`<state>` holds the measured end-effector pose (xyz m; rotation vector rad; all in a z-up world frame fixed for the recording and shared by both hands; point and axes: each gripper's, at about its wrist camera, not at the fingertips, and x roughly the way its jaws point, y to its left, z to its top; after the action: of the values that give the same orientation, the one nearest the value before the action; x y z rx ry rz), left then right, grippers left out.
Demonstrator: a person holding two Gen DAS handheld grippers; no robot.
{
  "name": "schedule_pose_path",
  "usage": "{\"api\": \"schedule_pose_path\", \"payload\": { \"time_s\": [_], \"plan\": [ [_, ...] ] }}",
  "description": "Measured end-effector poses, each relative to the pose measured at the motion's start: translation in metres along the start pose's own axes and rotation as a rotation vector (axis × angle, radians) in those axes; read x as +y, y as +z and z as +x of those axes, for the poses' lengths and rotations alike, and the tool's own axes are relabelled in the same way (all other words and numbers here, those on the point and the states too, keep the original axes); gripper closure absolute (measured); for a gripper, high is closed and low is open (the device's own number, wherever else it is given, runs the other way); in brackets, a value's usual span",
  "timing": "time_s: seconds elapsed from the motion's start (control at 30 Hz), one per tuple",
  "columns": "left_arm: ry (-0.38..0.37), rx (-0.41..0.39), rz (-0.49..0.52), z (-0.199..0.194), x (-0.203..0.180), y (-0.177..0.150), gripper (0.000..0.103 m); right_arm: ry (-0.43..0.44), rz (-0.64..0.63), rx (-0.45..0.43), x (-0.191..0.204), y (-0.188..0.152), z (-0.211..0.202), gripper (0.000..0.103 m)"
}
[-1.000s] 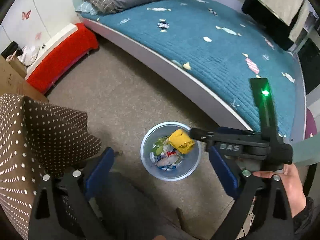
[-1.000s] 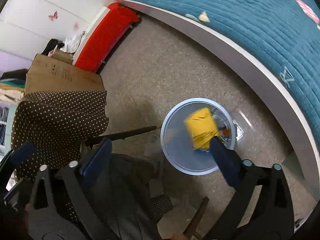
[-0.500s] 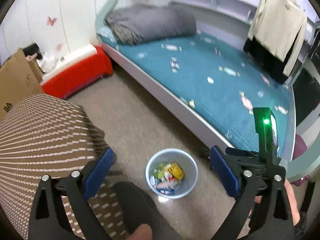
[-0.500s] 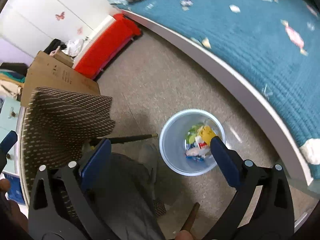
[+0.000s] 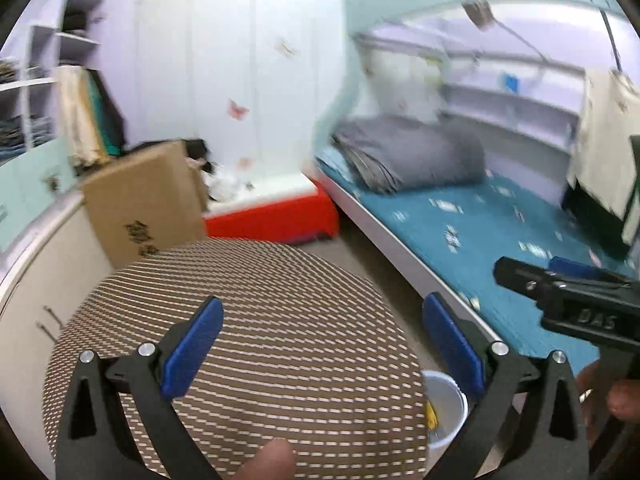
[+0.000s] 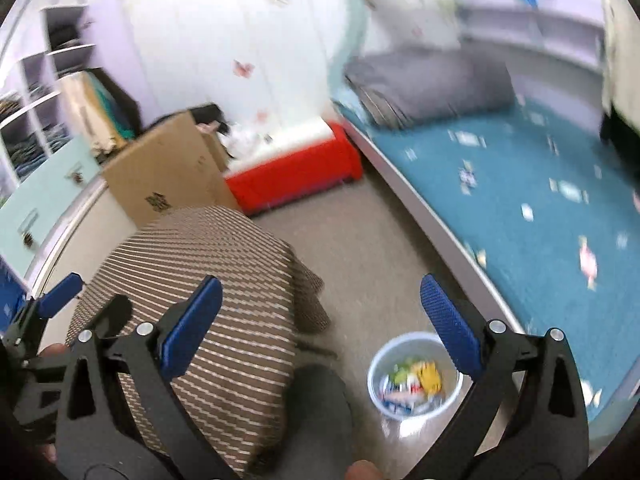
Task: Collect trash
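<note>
Bedroom floor, grey and bare, ran between a teal-covered bed [image 6: 540, 208] and a table draped in a brown dotted cloth [image 6: 208, 280]. On that floor stood the pale blue bin [image 6: 414, 374], upright, with wrappers and a yellow packet [image 6: 429, 376] lying inside it. It sat just beside the bed's white edge and near the hanging corner of the cloth.

From the right gripper [image 6: 320, 326] the bin lay low and a little to the right, below the right-hand blue pad [image 6: 448, 332] and well beneath the tool. Those jaws stood spread wide with nothing between them.

From the left gripper [image 5: 320, 340] only a sliver of the bin [image 5: 450, 408] showed, tucked behind the tabletop cloth [image 5: 248, 320] under the right-hand pad. Its jaws were likewise spread and empty. The right gripper's black body [image 5: 576, 300] crossed that view at the right, over the bed.

Both views were smeared, and no loose trash could be made out on floor, bed or table. Judged from this, the next piece had yet to be found. The right gripper looked nearer the bin and had the clearer line down to it, so whatever came next would probably be dropped downward and slightly rightward from there.
</note>
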<state>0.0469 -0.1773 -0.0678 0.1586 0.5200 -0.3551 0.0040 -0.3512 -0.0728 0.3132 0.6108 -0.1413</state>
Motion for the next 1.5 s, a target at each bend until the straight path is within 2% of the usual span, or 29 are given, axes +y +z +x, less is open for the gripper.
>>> {"api": "schedule_pose_path", "payload": {
  "time_s": [0.17,0.37,0.6,1.0,1.5],
  "plan": [
    [0.127,-0.115,-0.051,-0.041,0.036,0.016,0.005,0.013,-0.095,-0.112,0.052,0.015,-0.035,0.006],
    [0.13,-0.22,-0.14,-0.087,0.069,0.03,0.005,0.018,-0.184,-0.221,0.091,0.026,-0.068,0.006],
    [0.207,-0.254,-0.155,-0.118,0.087,0.032,0.005,0.012,-0.242,-0.318,0.114,0.028,-0.089,0.006],
    [0.244,-0.265,-0.174,-0.131,0.094,0.024,0.005,0.018,-0.245,-0.341,0.122,0.025,-0.096,0.006],
    [0.24,-0.273,-0.18,-0.136,0.089,0.022,0.005,0.033,-0.237,-0.343,0.121,0.023,-0.099,0.006]
  ]
}}
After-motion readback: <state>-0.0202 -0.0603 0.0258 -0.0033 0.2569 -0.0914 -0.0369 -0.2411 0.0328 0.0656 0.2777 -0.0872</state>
